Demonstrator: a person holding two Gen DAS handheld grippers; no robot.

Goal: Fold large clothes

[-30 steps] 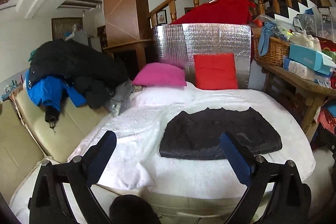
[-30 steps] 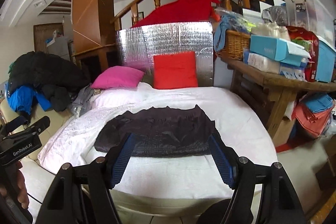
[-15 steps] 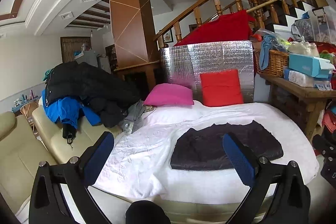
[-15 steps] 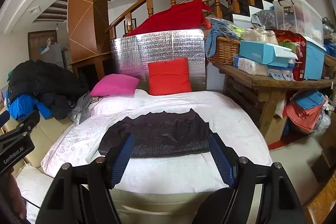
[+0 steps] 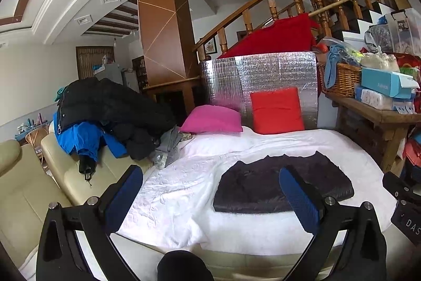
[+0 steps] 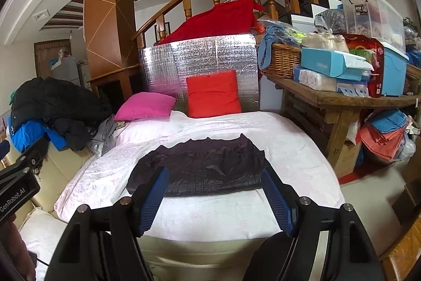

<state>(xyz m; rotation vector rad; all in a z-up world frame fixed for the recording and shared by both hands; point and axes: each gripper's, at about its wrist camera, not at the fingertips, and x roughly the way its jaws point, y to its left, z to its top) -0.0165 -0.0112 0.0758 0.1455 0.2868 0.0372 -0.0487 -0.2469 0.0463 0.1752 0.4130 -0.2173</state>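
Left wrist view, L→R: pile of dark jackets (image 5: 110,109) w/ blue one under it on cream sofa (image 5: 34,183), mid-left. Left gripper (image 5: 210,191) at bottom, jaws wide apart, nothing btwn them. Folded dark garment (image 5: 263,186) lies flat on white cover (image 5: 171,191), lower right of centre.

Right wrist view: pink cushion (image 6: 144,106) and red cushion (image 6: 213,94) upper centre; garment centre frame; right gripper (image 6: 214,195) at bottom, jaws apart, empty, not touching cloth. Cluttered wooden table (image 6: 342,102) at right.

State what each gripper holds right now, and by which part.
Nothing is held. The left gripper and right gripper both stand open and empty, short of the folded dark garment lying on the white bedspread.
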